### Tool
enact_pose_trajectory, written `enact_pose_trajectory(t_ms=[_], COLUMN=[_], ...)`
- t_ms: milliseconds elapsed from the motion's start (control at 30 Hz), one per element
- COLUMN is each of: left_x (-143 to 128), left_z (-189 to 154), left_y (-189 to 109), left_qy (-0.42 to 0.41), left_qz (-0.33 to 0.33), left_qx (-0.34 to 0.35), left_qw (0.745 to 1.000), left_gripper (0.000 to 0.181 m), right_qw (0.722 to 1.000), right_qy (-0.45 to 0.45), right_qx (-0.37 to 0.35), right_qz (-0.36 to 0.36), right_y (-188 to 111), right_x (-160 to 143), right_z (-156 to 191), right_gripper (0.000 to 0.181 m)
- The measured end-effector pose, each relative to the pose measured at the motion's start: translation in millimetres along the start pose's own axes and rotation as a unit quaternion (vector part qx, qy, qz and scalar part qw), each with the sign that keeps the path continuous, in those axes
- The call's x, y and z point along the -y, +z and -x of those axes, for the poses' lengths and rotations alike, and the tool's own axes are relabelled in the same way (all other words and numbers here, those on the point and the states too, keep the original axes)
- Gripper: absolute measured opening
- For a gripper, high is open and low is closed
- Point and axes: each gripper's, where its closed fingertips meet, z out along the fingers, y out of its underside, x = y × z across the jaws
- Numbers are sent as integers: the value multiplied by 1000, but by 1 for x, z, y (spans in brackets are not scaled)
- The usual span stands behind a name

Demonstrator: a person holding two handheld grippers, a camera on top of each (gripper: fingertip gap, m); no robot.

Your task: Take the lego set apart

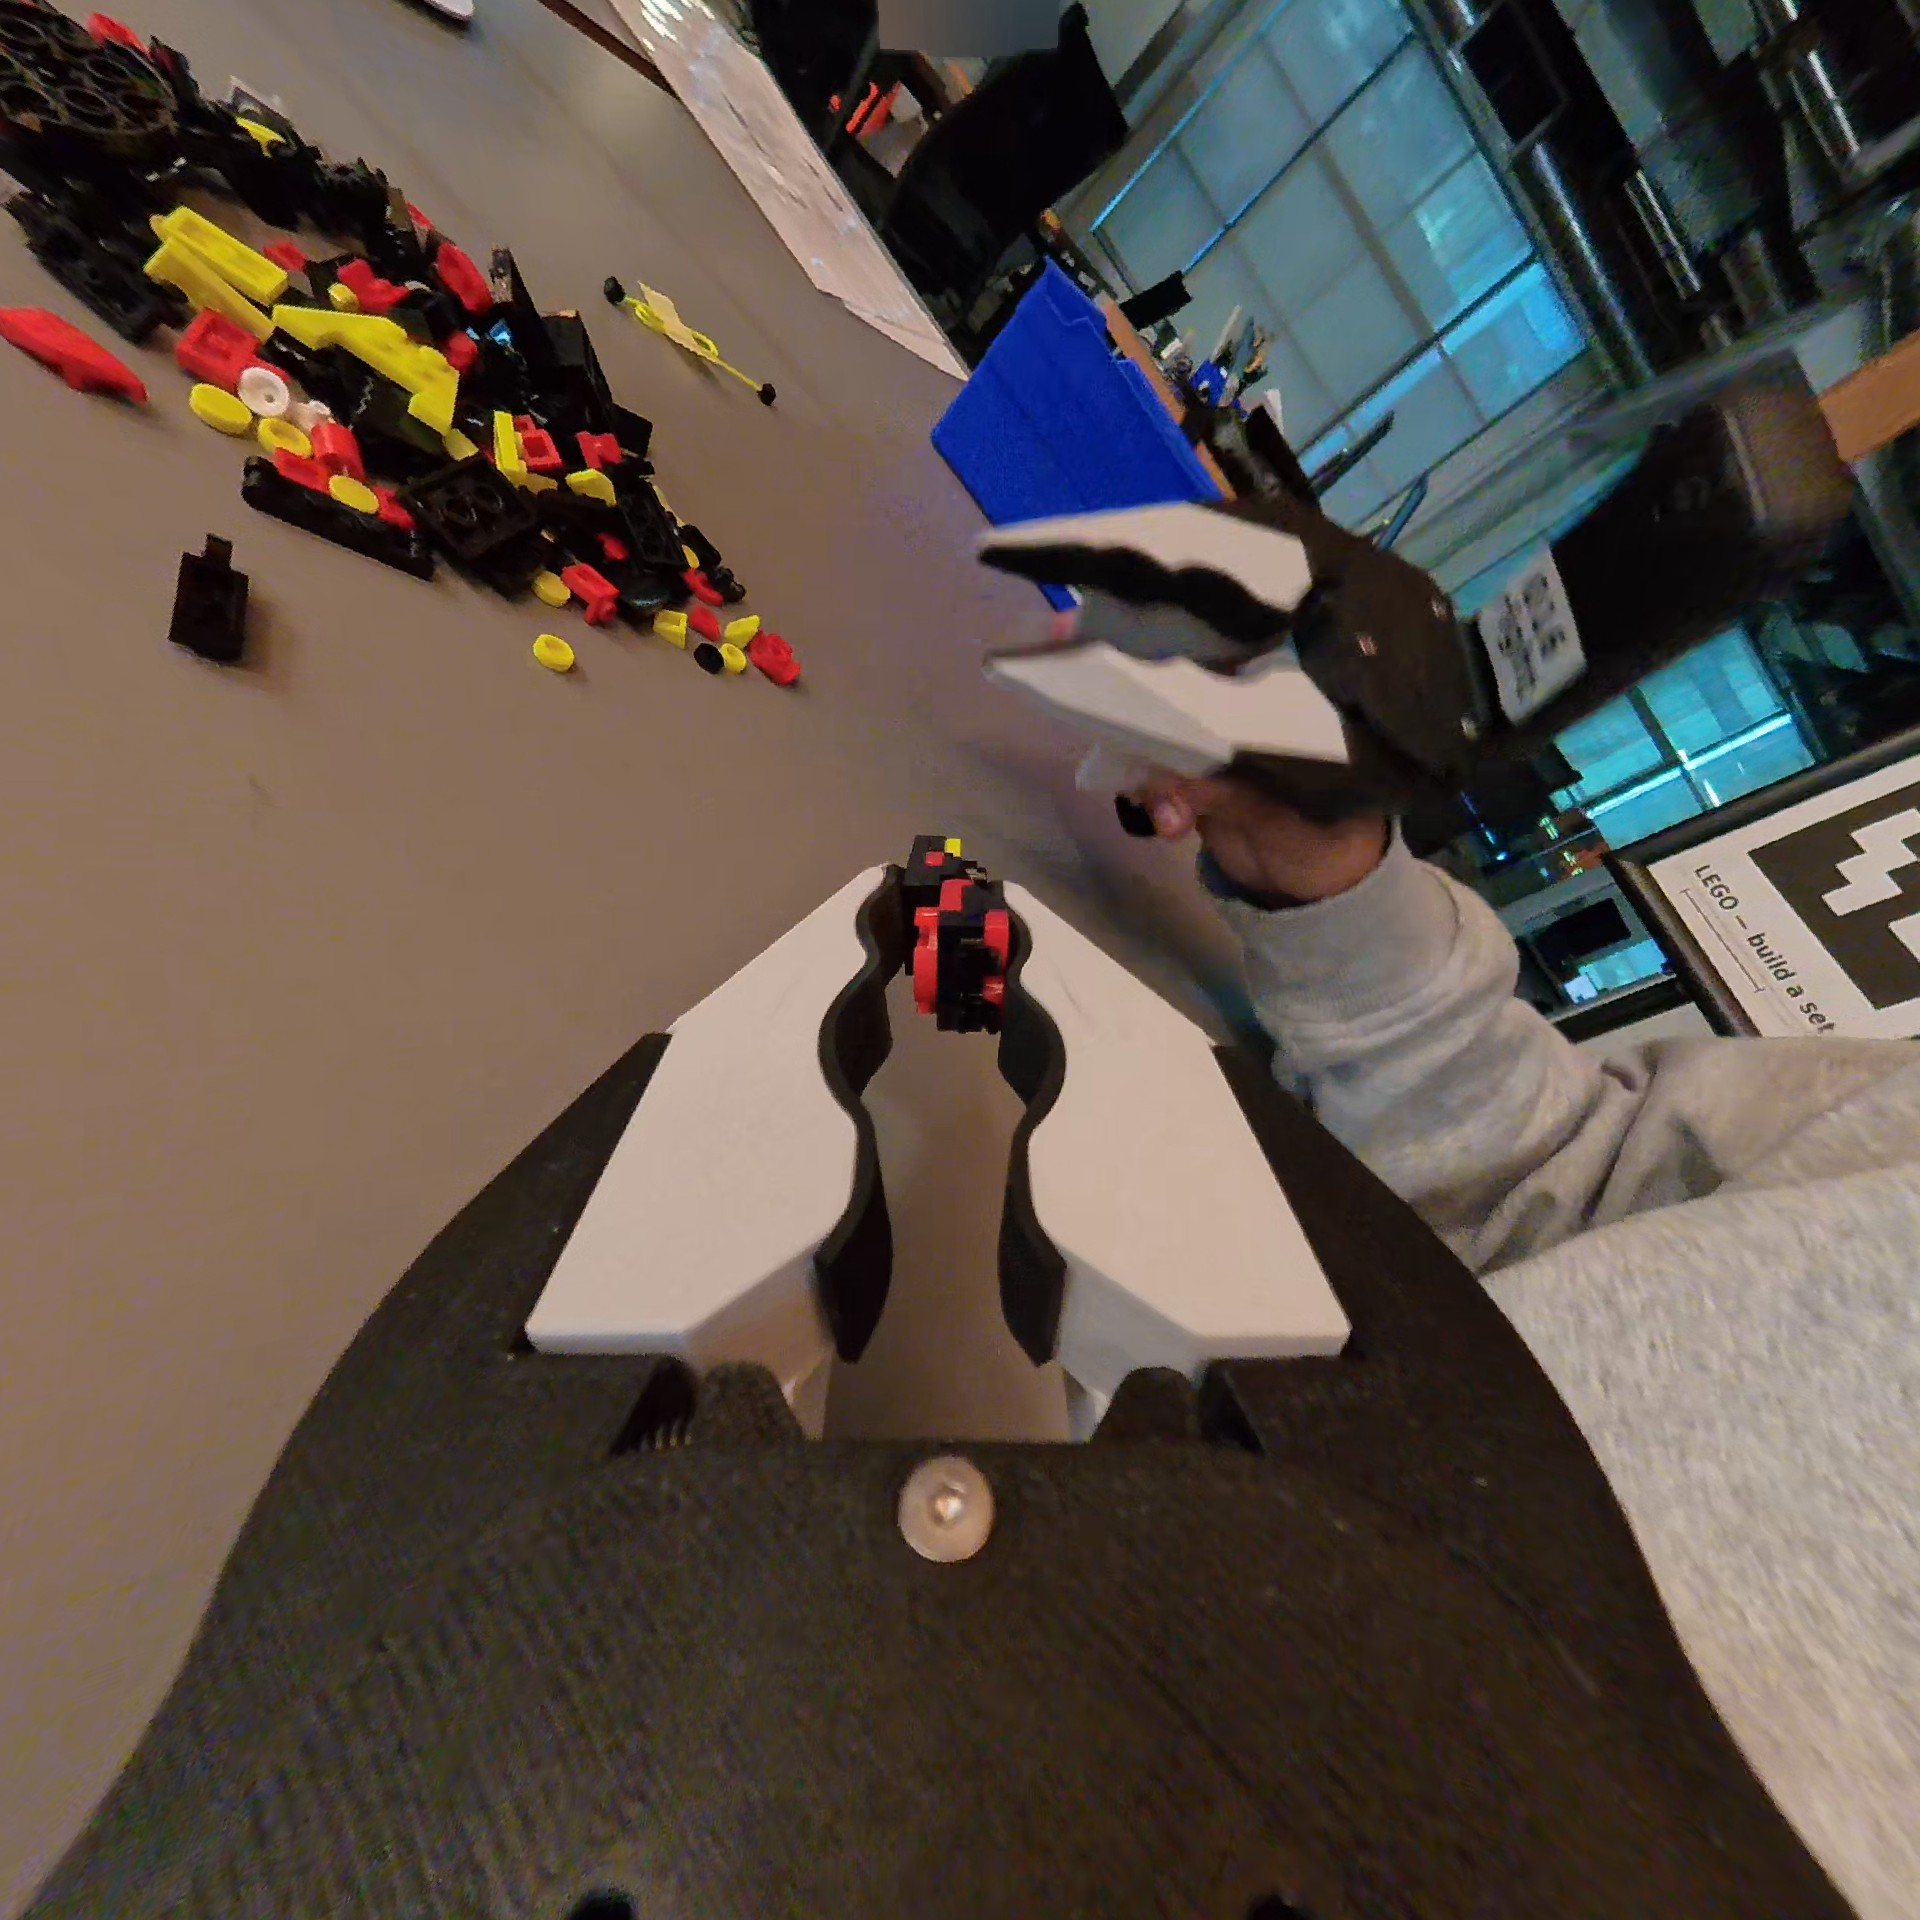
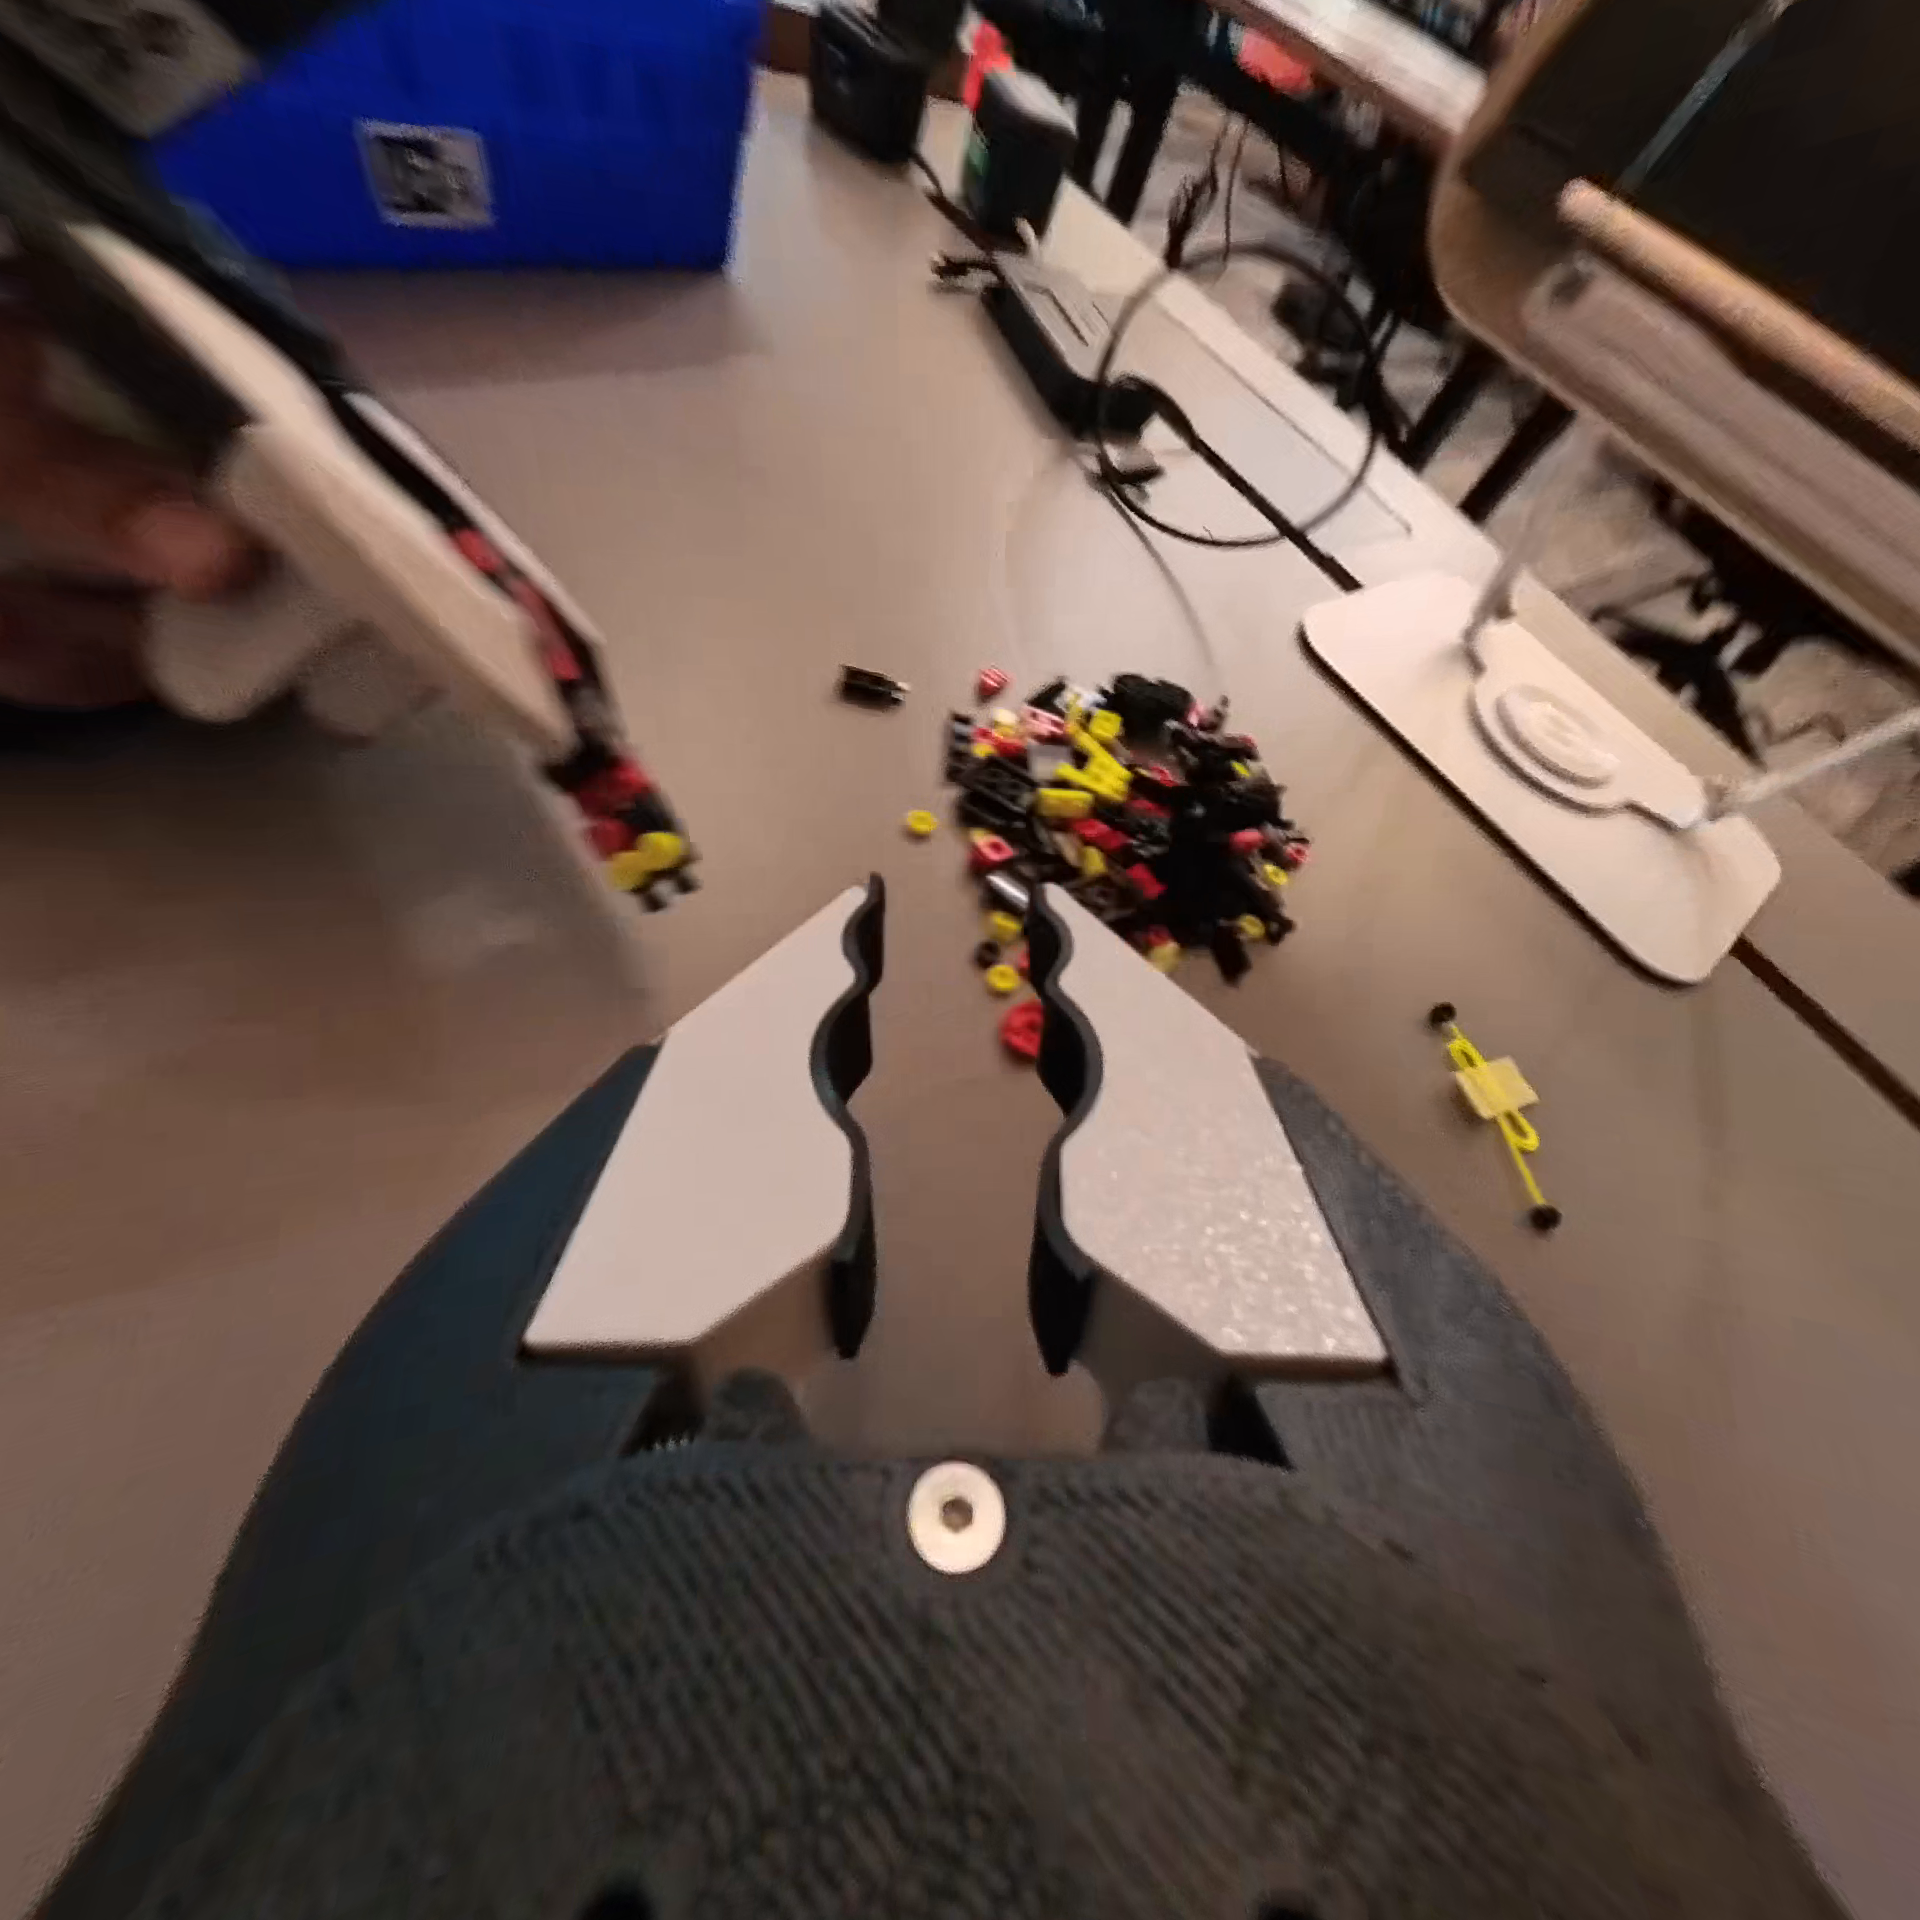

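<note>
My left gripper (image 1: pixel 948 883) is shut on a small red, black and yellow lego assembly (image 1: pixel 958 951) and holds it above the table. The same gripper and assembly (image 2: pixel 639 831) show blurred at the left of the right wrist view. My right gripper (image 2: pixel 956 914) is open and empty, above the table just short of the pile of loose red, yellow and black pieces (image 2: pixel 1127 821). In the left wrist view the right gripper (image 1: pixel 1023 613) hangs in the air to the right of the pile (image 1: pixel 416 416), held by a hand in a grey sleeve.
A single black brick (image 1: pixel 211 603) lies apart from the pile. A yellow axle piece with black ends (image 2: pixel 1496 1112) lies to the right. A blue bin (image 2: pixel 468 135) stands at the back. A white lamp base (image 2: pixel 1538 769) and cables (image 2: pixel 1195 436) sit at the right edge. Left tips to right tips: about 8 cm. About 12 cm separates my left fingertips from the single black brick (image 1: pixel 211 603). Seen from the right wrist view (image 2: pixel 864 675) as well.
</note>
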Motion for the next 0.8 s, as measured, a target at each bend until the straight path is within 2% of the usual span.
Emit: enact_pose_trajectory(t_ms=[33, 167, 300, 467, 800], left_x=[0, -1, -1, -3, -3], left_z=[0, 2, 3, 4, 7], left_y=[0, 1, 2, 3, 3], left_qy=[0, -2, -3, -4, -10], left_qz=[1, 6, 6, 10, 10], left_qx=[0, 7, 12, 14, 20], left_qw=[1000, 1000, 1000, 1000, 1000], left_gripper=[13, 14, 14, 14, 13], right_qw=[1000, 990, 971, 967, 966], right_qy=[-17, -132, -237, -248, -251], right_qx=[-1, -34, -37, -46, -42], right_qz=[-15, -37, 3, 30, 47], right_y=[-4, -9, 7, 19, 24], right_x=[2, 7, 4, -5, -4], right_z=[12, 53, 76, 77, 76], right_gripper=[24, 18, 18, 15, 5])
